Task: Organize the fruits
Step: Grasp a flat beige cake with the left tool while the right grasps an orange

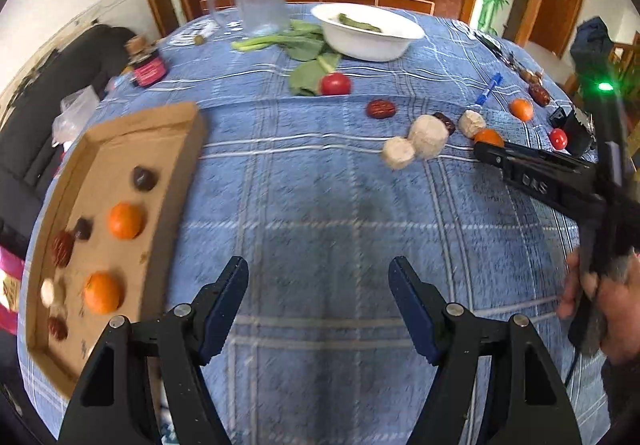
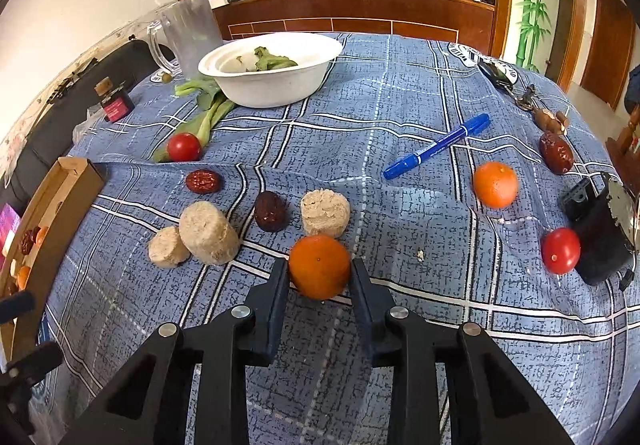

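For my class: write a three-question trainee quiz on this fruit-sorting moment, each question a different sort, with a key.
1. True or false: the right gripper has its fingers on either side of an orange.
2. Multiple choice: how many oranges lie in the cardboard tray? A) none B) two C) five
3. Fill in: the blue marker lies on the ____ tablecloth.

Key: 1 true. 2 B; two oranges lie there. 3 blue checked.
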### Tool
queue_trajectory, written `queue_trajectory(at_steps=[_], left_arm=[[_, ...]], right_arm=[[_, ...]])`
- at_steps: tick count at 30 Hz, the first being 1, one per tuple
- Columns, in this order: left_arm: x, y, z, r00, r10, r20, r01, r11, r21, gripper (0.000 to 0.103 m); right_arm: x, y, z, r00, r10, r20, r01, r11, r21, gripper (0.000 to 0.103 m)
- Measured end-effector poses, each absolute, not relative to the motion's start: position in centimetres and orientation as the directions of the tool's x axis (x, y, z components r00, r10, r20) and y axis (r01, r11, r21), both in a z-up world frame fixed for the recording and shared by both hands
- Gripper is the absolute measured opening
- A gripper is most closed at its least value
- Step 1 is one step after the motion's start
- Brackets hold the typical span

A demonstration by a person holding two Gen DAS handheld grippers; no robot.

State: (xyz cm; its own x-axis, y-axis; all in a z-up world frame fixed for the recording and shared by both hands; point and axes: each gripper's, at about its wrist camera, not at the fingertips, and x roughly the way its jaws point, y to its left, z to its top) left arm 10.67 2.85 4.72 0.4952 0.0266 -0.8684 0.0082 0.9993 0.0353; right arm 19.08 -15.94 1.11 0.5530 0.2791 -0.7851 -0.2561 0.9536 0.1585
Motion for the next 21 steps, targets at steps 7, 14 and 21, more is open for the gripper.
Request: queue_trajectory(at_steps=[7,14,21], left_arm=[[15.8,0.7,3.7,0.515,-0.061,-0.855,0.048,0.998,-0.042,0.072],[18.9,-0.3,1.7,0.521,-0.095,-0.848,0.07,0.995,-0.068,0.068],[19.3,-1.0,1.2,0.541,-0.103,-0.835,0.11,0.993,-0.051,0.027]], right_arm=[[16.0,-17.7,2.0,0.559,0.338,-0.757,-0.288,0.935,0.205,0.032],[14.2,-18.3,1.8,0.554,0.341,-0.759,-0.306,0.932,0.195,0.033],[13.7,-18.1,1.9,0.564,0.341,-0.752,-0.306,0.932,0.193,0.033]])
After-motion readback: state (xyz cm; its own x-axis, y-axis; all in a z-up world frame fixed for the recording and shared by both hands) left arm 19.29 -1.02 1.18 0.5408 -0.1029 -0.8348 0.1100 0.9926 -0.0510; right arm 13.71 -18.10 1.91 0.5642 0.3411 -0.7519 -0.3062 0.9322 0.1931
